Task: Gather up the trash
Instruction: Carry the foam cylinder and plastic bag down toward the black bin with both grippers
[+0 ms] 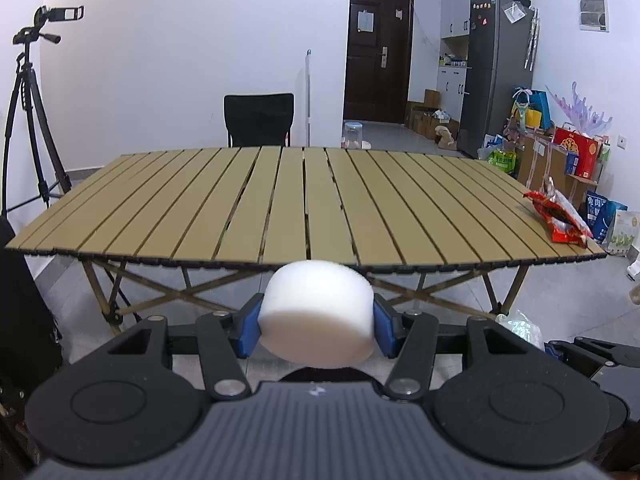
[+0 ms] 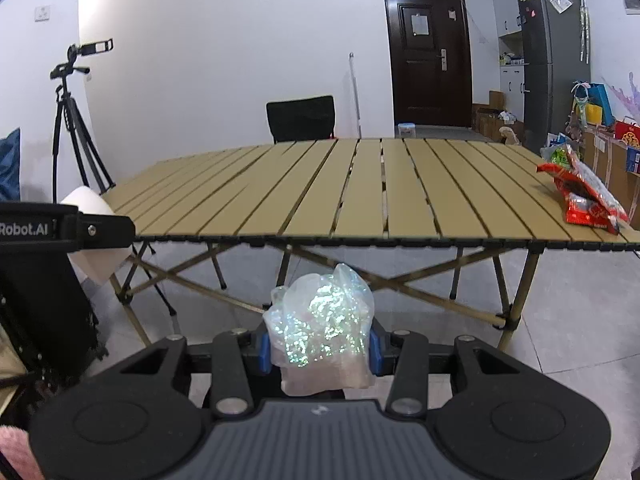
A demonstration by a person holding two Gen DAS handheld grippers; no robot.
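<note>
Slatted tan desk [image 1: 304, 208] fills mid-frame, black chair [image 1: 258, 119] behind it. Tripod [image 1: 28, 104] far left. Dark door [image 1: 378, 54] and grey fridge [image 1: 494, 76] upper right.

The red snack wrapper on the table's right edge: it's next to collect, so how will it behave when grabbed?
The red snack wrapper looks like thin, crinkled foil, so it will probably be floppy and crush between the jaws. It seems torn open and empty, so likely very light. Its glossy surface may slip, and a nudge could push it off the table edge beside it.
</note>
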